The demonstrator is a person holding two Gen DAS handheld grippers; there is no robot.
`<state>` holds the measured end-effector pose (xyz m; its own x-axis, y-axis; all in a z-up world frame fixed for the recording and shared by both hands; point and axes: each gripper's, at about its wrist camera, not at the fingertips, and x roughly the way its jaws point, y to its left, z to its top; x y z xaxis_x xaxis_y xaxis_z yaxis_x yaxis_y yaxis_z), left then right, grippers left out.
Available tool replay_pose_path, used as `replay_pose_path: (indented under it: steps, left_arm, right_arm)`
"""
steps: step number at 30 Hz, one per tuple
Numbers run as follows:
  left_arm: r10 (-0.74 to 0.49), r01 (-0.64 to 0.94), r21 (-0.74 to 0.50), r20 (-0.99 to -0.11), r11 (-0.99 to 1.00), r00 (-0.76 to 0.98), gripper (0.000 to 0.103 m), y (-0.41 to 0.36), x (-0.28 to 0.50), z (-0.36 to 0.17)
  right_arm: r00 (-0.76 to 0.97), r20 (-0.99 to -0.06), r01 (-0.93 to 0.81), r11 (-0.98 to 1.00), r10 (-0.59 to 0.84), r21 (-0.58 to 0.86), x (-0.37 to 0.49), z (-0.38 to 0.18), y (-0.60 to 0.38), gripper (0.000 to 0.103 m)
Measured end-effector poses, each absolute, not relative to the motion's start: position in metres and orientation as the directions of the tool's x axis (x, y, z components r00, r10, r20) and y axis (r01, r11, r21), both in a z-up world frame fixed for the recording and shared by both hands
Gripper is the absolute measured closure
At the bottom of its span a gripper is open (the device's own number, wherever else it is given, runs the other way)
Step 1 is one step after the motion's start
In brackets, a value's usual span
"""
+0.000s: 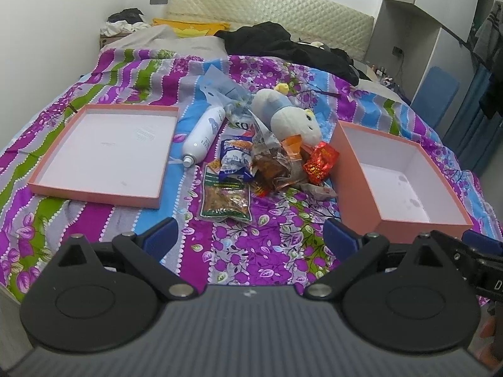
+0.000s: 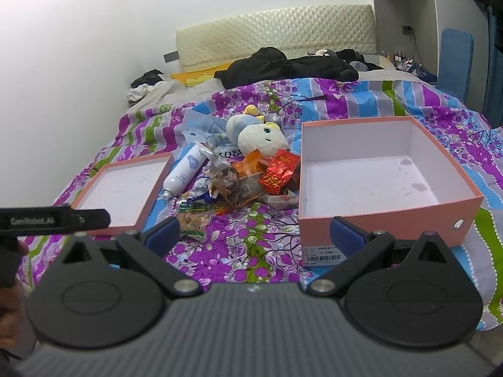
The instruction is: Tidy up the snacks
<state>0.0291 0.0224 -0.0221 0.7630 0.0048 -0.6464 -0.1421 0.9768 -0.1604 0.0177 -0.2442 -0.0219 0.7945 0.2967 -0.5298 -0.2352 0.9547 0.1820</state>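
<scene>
On the bed (image 1: 94,216) with its purple flowered cover, a shallow pink lid (image 1: 103,152) lies at the left, inside up. Just right of it rests a white spray bottle (image 1: 204,132) on its side. The snacks (image 1: 261,163) sit piled in the middle: a green packet of nuts (image 1: 224,196), a blue wrapper, brown packets and a red foil packet (image 1: 320,160), with a plush duck (image 1: 289,116) behind them. The deep pink box (image 2: 377,185) stands at the right. The left claw (image 1: 251,235) and right claw (image 2: 256,231) both hang spread wide above the cover, holding nothing.

Heap of crinkled snack packets (image 1: 257,169) between shallow lid (image 1: 103,147) and deeper box (image 1: 405,201)
</scene>
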Motion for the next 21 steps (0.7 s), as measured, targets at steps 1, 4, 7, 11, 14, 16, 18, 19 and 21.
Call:
replay_pose_path:
  steps: [1, 4, 7, 11, 14, 16, 18, 19, 21]
  left_arm:
    - [0.002, -0.139, -0.161, -0.647, 0.977, 0.762, 0.003, 0.0216, 0.0297, -0.0221]
    - [-0.003, -0.130, -0.158, -0.646, 0.979, 0.764, 0.003, 0.0213, 0.0304, -0.0225]
    - [0.001, -0.132, -0.155, -0.644, 0.979, 0.765, 0.003, 0.0216, 0.0304, -0.0226]
    - [-0.003, -0.128, -0.156, -0.645, 0.979, 0.764, 0.003, 0.0234, 0.0298, -0.0249]
    - [0.001, -0.131, -0.150, -0.652, 0.980, 0.758, 0.003, 0.0226, 0.0301, -0.0284]
    - [0.000, -0.136, -0.156, -0.655, 0.978, 0.756, 0.003, 0.0235, 0.0299, -0.0298]
    - [-0.001, -0.137, -0.159, -0.655, 0.978, 0.756, 0.003, 0.0242, 0.0312, -0.0297]
    - [0.001, -0.137, -0.156, -0.654, 0.978, 0.756, 0.003, 0.0239, 0.0310, -0.0300]
    - [0.000, -0.129, -0.150, -0.653, 0.980, 0.758, 0.003, 0.0251, 0.0316, -0.0298]
  right_arm:
    - [0.793, -0.533, -0.234, 0.955, 0.295, 0.180, 0.0178, -0.0226, -0.2439, 0.000]
    - [0.789, -0.538, -0.232, 0.954, 0.298, 0.189, 0.0182, -0.0250, -0.2445, 0.000]
    - [0.785, -0.539, -0.234, 0.952, 0.304, 0.196, 0.0191, -0.0264, -0.2440, 0.000]
    - [0.786, -0.542, -0.228, 0.954, 0.299, 0.195, 0.0194, -0.0282, -0.2443, 0.000]
    - [0.781, -0.548, -0.224, 0.954, 0.299, 0.201, 0.0199, -0.0303, -0.2446, 0.000]
    - [0.778, -0.553, -0.224, 0.953, 0.300, 0.202, 0.0197, -0.0321, -0.2444, 0.000]
    - [0.776, -0.556, -0.223, 0.954, 0.298, 0.200, 0.0196, -0.0319, -0.2443, 0.000]
    - [0.777, -0.555, -0.222, 0.955, 0.296, 0.198, 0.0189, -0.0313, -0.2446, 0.000]
    - [0.778, -0.557, -0.219, 0.956, 0.291, 0.194, 0.0183, -0.0308, -0.2449, 0.000]
